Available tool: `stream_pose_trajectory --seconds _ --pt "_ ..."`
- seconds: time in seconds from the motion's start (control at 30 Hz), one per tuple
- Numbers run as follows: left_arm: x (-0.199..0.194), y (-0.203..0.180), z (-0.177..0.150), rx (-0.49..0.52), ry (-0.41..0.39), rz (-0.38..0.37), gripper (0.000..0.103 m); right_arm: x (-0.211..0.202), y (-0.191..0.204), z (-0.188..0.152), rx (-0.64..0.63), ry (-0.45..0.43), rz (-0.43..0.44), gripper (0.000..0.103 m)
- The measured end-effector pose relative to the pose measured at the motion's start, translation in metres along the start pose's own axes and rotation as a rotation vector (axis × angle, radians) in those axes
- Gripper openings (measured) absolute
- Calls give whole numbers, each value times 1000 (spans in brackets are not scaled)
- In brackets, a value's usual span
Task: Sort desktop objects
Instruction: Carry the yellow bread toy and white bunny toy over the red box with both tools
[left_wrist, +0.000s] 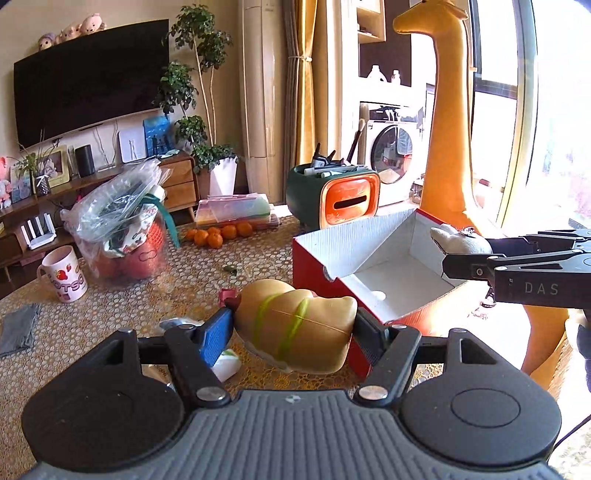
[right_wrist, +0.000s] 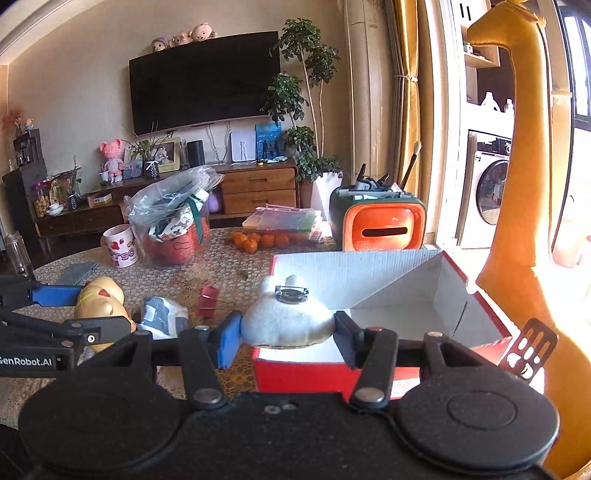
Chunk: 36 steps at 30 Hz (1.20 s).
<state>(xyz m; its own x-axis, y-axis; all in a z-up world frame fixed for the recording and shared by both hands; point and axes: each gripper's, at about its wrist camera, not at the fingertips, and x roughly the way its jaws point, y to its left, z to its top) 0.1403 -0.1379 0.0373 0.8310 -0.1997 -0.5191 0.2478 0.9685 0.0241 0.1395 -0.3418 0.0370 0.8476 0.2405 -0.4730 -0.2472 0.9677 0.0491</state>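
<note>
Left wrist view: left claw (left_wrist: 293, 326) pinches a tan squishy toy (left_wrist: 295, 325); right claw (right_wrist: 288, 332) grips what looks like a white plush brooch (right_wrist: 286, 315) above the red box (right_wrist: 480, 295).

A dark television (right_wrist: 204, 79) is mounted on a beige wall (right_wrist: 74, 74) above a long wooden cabinet (right_wrist: 258, 188). Leafy potted plants (right_wrist: 306, 110) and a tall white air conditioner (left_wrist: 263, 92) are placed beside yellow curtains (left_wrist: 306, 103). Strong daylight is admitted through the window (left_wrist: 554, 110) at the right, near a washing machine (left_wrist: 391, 147).
</note>
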Motion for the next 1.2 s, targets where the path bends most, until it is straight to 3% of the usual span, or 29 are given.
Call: stream_pose_trajectory --seconds 0.63,0.97,1.2 --pt "83 -66 59 186 25 -79 70 42 -74 29 -7 28 -78 52" --pt "146 -91 66 259 116 -147 70 85 -115 24 59 160 -56 52" --pt "191 -100 64 294 203 -170 70 125 -125 18 -6 274 -38 52"
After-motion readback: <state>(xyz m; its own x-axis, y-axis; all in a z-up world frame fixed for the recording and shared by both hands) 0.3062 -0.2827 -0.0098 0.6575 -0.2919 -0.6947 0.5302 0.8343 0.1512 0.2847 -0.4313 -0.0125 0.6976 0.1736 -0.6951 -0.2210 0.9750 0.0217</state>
